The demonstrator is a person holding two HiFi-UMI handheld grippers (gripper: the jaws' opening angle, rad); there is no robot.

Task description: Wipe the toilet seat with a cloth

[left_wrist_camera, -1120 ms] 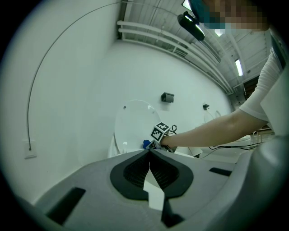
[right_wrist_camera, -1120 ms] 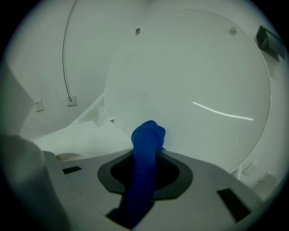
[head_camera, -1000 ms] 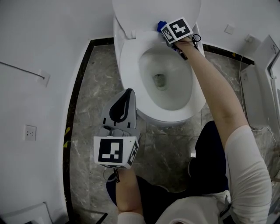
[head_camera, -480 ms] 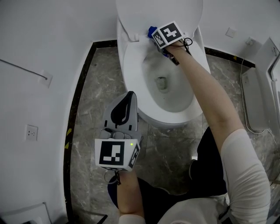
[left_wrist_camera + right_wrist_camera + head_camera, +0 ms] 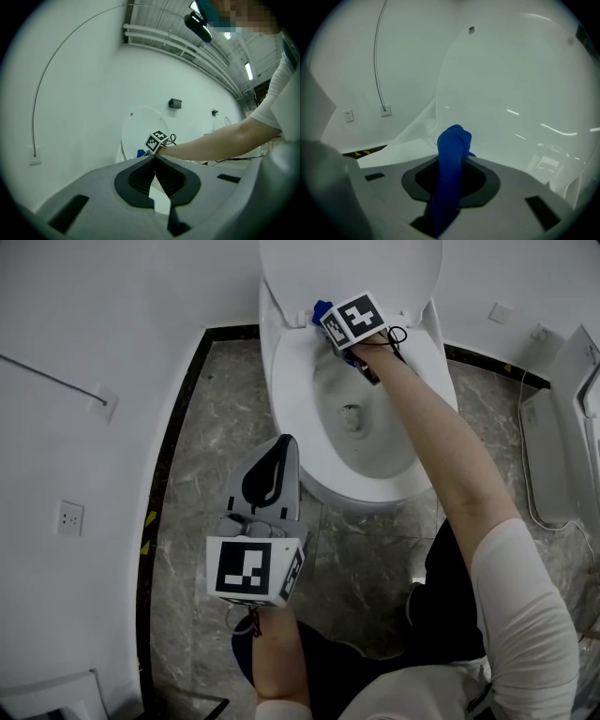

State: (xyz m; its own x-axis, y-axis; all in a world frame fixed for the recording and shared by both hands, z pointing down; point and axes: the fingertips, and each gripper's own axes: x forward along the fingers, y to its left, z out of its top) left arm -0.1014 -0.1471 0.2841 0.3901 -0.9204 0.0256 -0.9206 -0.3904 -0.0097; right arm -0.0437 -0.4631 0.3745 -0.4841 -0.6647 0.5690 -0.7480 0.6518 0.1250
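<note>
The white toilet seat [image 5: 291,381] rings the bowl at the top of the head view, with the lid [image 5: 352,263] raised behind it. My right gripper [image 5: 323,315] is shut on a blue cloth [image 5: 321,310] and presses it on the back left of the seat, near the hinge. In the right gripper view the blue cloth [image 5: 451,164] sticks out between the jaws, against the lid [image 5: 520,93]. My left gripper [image 5: 277,451] hangs over the floor in front of the toilet, jaws shut with nothing in them. Its own view shows the right gripper's marker cube [image 5: 156,141] far off.
A dark border strip [image 5: 169,456] runs along the marbled floor [image 5: 206,427] by the left wall. A wall socket [image 5: 69,517] is at the left. A white fixture [image 5: 562,427] with a cable stands at the right. The person's legs fill the bottom of the head view.
The right gripper has slid the blue cloth leftward along the back of the seat toward the hinge. The left gripper has held its place.
</note>
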